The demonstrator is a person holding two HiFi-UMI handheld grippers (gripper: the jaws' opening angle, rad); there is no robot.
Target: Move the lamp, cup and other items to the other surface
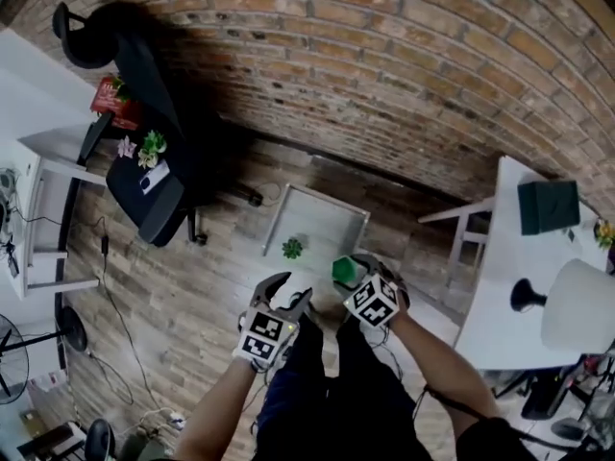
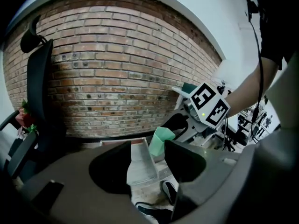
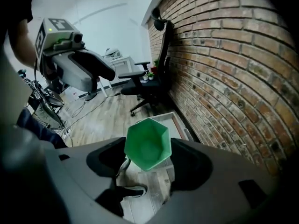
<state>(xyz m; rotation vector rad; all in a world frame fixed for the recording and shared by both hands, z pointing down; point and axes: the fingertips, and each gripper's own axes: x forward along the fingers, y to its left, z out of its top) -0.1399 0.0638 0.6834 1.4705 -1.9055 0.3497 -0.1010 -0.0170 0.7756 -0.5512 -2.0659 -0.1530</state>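
A green six-sided cup (image 3: pixel 148 143) hangs in the air with my right gripper (image 3: pixel 148 158) shut on it, its mouth facing the camera. In the head view the cup (image 1: pixel 343 271) and right gripper (image 1: pixel 354 267) are above a low white table (image 1: pixel 332 211) on the floor, where a small green plant (image 1: pixel 292 248) stands. My left gripper (image 1: pixel 288 294) is beside them on the left, open with nothing between its jaws (image 2: pixel 148 160); the cup (image 2: pixel 161 141) shows just beyond them. A lamp with a black base (image 1: pixel 527 296) and white shade (image 1: pixel 581 307) stands on the white desk (image 1: pixel 495 267) at right.
A black office chair (image 1: pixel 149 176) by the brick wall carries small flowers (image 1: pixel 149 147) and a red item (image 1: pixel 115 99). A dark box (image 1: pixel 548 206) sits on the right desk. Another white desk (image 1: pixel 24 113) and cables are at the left. My shoes (image 2: pixel 154 211) are below.
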